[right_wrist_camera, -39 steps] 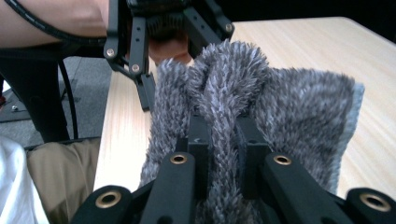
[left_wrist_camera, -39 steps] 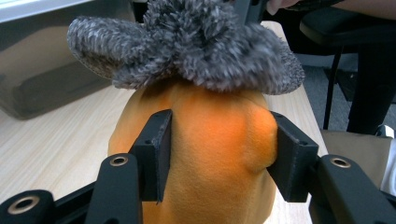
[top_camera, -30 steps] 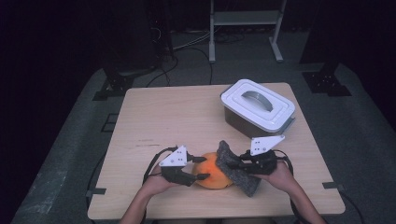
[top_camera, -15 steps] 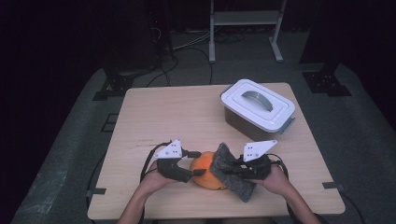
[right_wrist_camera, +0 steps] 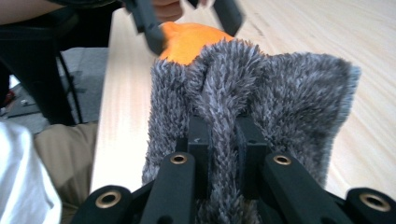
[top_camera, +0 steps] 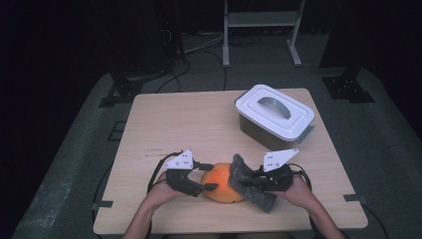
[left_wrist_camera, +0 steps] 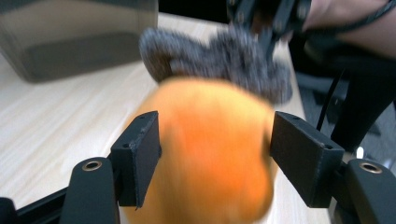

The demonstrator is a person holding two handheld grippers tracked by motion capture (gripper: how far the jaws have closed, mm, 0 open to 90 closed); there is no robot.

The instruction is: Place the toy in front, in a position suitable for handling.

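An orange round fruit (top_camera: pixel 223 188) lies near the table's front edge. My left gripper (top_camera: pixel 209 177) reaches it from the left. In the left gripper view the fruit (left_wrist_camera: pixel 210 140) sits between the black pads (left_wrist_camera: pixel 142 154), which have just been opening and stand close against its sides without clearly squeezing it. My right gripper (top_camera: pixel 253 182) is shut on a grey fuzzy cloth (top_camera: pixel 251 191) that rests against the fruit's right side. A fold of the cloth (right_wrist_camera: pixel 280 88) is pinched between the jaws of my right gripper (right_wrist_camera: pixel 219 140), with the fruit (right_wrist_camera: pixel 187 42) just beyond it.
A grey box with a white handled lid (top_camera: pixel 274 115) stands at the table's back right. The wooden table (top_camera: pixel 194 119) stretches bare to the left and back. A person's forearms come in over the front edge. Cables and stands lie on the dark floor beyond.
The left gripper's jaws have widened and now sit on either side of the orange fruit. The right gripper and its cloth have barely shifted.
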